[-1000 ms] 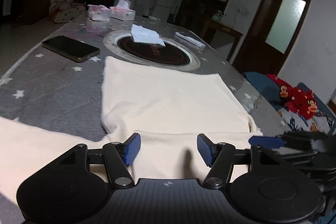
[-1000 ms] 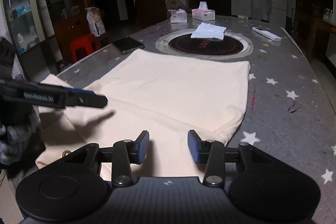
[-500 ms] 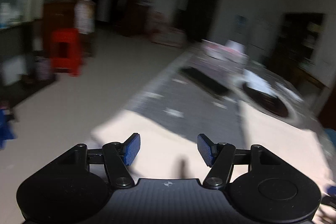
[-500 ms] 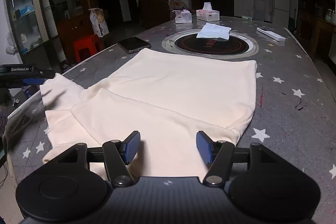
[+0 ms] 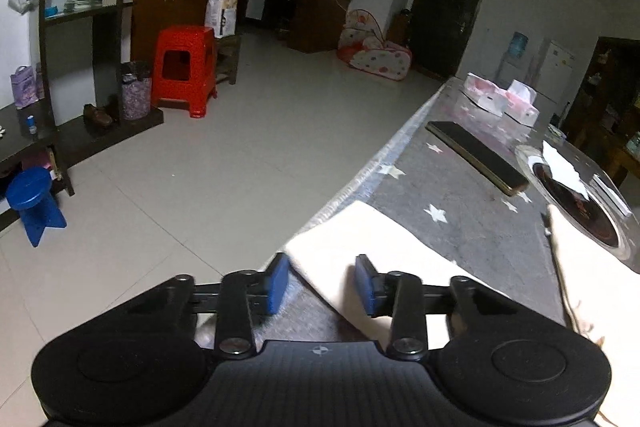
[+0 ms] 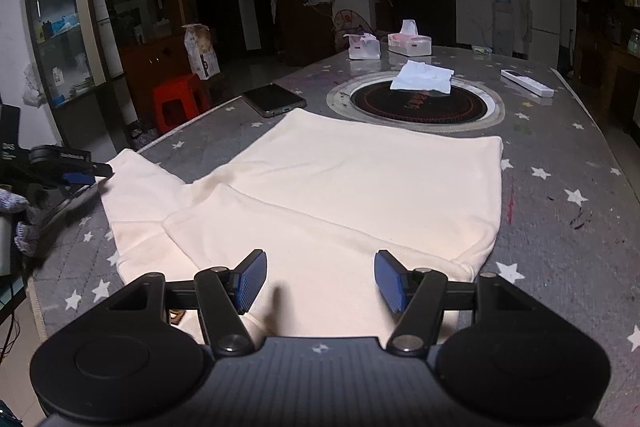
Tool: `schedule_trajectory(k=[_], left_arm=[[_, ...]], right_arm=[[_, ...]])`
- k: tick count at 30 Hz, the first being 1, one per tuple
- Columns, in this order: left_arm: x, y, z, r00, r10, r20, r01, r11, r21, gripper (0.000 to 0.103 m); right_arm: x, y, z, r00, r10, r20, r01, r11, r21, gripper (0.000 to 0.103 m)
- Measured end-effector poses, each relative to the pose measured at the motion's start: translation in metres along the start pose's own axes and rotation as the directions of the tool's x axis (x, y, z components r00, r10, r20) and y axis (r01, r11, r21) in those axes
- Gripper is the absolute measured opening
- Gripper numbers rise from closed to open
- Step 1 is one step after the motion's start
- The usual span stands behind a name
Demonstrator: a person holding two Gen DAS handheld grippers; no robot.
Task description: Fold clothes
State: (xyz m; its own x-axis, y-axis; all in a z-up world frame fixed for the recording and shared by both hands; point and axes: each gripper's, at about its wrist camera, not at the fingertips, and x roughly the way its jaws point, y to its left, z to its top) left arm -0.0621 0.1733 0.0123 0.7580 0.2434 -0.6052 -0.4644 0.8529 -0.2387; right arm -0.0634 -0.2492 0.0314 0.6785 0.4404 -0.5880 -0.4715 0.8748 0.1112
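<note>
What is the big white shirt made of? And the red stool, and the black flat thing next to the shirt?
The cream shirt looks like soft, matte knit cloth, maybe cotton: it drapes and creases. The red stool looks like moulded plastic: one even colour with a slight sheen. The phone seems to be glossy glass in a metal-looking rim, though that is hard to tell.

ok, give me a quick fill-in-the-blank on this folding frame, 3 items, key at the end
1. The cream garment lies spread on a grey tablecloth printed with white ____.
2. The left gripper has its blue pads on either side of the tip of the garment's ____.
3. The dark phone lies on the table beyond the garment, not ____ it.

Missing words: stars; sleeve; touching
</note>
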Motion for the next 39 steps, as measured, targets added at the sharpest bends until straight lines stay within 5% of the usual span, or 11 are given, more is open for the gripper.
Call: schedule_trajectory(k=[4,8,13,18,24,30,34,39], left_arm=[[0.004,0.0,0.0,1.0,0.001,0.003,-0.001,1.0,-0.001,0.009],[-0.021,-0.029,0.003,0.992,-0.124,0.031,0.123,0.991,0.045,0.006],[-0.052,-0.067,0.007,0.958,-0.281,0.059,0.274,0.956,0.106,0.005],[-0.083,-0.109,0.009,0.896,-0.44,0.063,0.424,0.888,0.176,0.005],[-0.108,-0.18,-0.011,0.778,-0.628,-0.033,0.612,0.743,0.271,0.005],[-0.109,-0.238,-0.057,0.678,-0.709,-0.193,0.727,0.609,0.319,0.005],[-0.096,-0.264,-0.089,0.646,-0.701,-0.302,0.761,0.559,0.33,0.006],[-0.085,-0.273,-0.114,0.639,-0.658,-0.398,0.769,0.542,0.337,0.018]], right_arm=[[-0.007,0.002,0.001,1.0,0.0,0.017,0.0,1.0,-0.002,0.061],[-0.014,0.0,0.0,0.999,-0.004,0.033,0.003,1.0,0.012,0.061],[-0.021,-0.005,-0.005,0.999,-0.017,0.046,0.015,0.999,0.042,0.061],[-0.032,-0.015,-0.013,0.997,-0.036,0.063,0.032,0.997,0.071,0.061],[-0.051,-0.033,-0.025,0.993,-0.079,0.089,0.067,0.99,0.123,0.061],[-0.069,-0.054,-0.037,0.987,-0.128,0.099,0.11,0.979,0.173,0.061],[-0.076,-0.066,-0.043,0.982,-0.161,0.097,0.138,0.968,0.208,0.061],[-0.08,-0.073,-0.044,0.978,-0.182,0.102,0.154,0.96,0.234,0.06]])
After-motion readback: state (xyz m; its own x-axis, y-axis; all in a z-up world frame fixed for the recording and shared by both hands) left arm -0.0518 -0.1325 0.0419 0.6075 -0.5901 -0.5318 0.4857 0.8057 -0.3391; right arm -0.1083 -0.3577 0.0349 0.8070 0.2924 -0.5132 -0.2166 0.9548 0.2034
